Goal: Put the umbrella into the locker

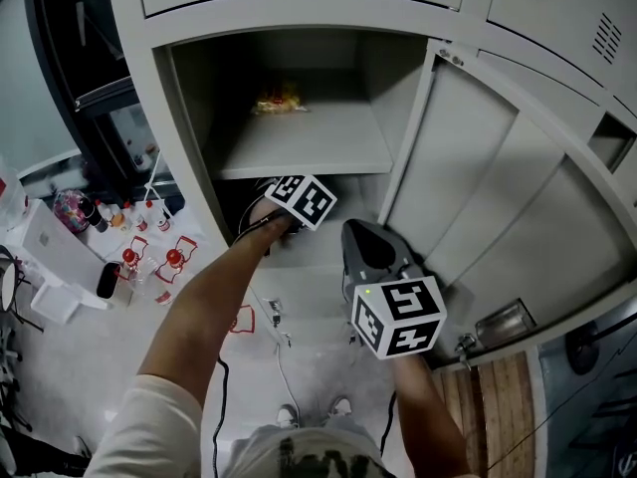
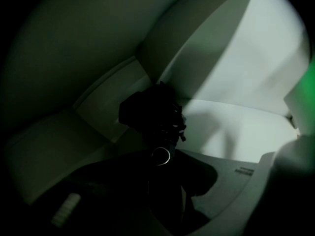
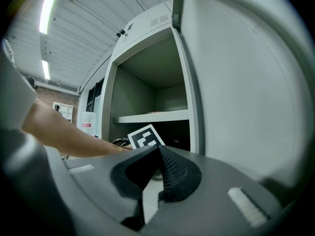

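The left gripper [image 2: 161, 167] is reaching into the lower compartment of the tall grey metal locker [image 1: 299, 13], beneath its flat grey shelf [image 1: 309, 145]. The black folded umbrella [image 2: 152, 119] is lying inside there, near a corner, its ringed end sitting between the half-spread jaws (too dark to tell whether the pads are pressing it). The right gripper [image 3: 158, 154] is hovering beside the open grey door [image 1: 478, 197], jaws closed together on nothing.

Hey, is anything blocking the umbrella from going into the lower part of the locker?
Nothing visible does. The locker door stands open, and the umbrella is already in the dark lower compartment under the shelf. The small yellow item lies on that shelf, above its path.
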Available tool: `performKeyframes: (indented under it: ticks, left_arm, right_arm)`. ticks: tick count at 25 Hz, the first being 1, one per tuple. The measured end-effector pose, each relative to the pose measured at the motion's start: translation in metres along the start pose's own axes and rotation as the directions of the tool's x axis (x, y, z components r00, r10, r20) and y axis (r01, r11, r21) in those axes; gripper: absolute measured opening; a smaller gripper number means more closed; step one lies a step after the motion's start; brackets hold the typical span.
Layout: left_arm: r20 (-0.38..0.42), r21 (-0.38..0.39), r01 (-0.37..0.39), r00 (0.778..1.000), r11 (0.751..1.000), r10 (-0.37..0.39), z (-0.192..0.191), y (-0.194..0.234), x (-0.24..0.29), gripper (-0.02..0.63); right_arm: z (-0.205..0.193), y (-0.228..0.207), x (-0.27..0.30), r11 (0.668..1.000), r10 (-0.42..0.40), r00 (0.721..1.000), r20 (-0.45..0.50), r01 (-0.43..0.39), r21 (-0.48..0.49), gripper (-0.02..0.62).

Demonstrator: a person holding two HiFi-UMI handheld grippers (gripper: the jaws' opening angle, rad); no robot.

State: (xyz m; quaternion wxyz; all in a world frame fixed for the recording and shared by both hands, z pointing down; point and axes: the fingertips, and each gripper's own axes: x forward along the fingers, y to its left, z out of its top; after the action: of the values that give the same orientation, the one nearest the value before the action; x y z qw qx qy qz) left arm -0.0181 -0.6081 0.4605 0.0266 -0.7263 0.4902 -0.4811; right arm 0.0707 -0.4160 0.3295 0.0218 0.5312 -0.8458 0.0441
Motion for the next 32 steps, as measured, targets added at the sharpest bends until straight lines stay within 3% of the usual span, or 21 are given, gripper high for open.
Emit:
performKeyframes:
  ticks: [8, 19, 23, 25, 32]
  left_arm:
    - [0.009, 0.040, -0.030, 1.000, 0.999, 0.030, 0.003, 0.006, 0.004, 0.150]
    - [0.027, 0.030, -0.019, 0.999, 0.999, 0.019, 0.003, 0.005, 0.004, 0.160]
    - [-0.029, -0.008, 0.034, 0.999, 0.999, -0.034, -0.014, -0.009, 0.015, 0.219]
    - [-0.008, -0.026, 0.048, 0.999, 0.999, -0.048, -0.011, -0.011, 0.013, 0.263]
    - [0.099, -0.093, 0.077, 0.993, 0.993, -0.067, 0.001, -0.010, -0.002, 0.283]
  right_arm:
    - [0.000, -0.002, -0.001, 1.000, -0.014, 1.000, 0.003, 0.014, 0.003, -0.003]
    - [-0.004, -0.001, -0.004, 0.999, -0.033, 0.999, -0.005, 0.033, 0.009, -0.003]
    - [-0.007, -0.003, -0.006, 0.999, -0.047, 0.999, -0.011, 0.047, 0.018, -0.003]
    - [-0.009, -0.003, -0.007, 0.998, -0.053, 0.998, -0.014, 0.054, 0.023, -0.003]
    - [-0.015, -0.001, -0.013, 0.995, -0.090, 0.996, -0.022, 0.090, 0.041, -0.003]
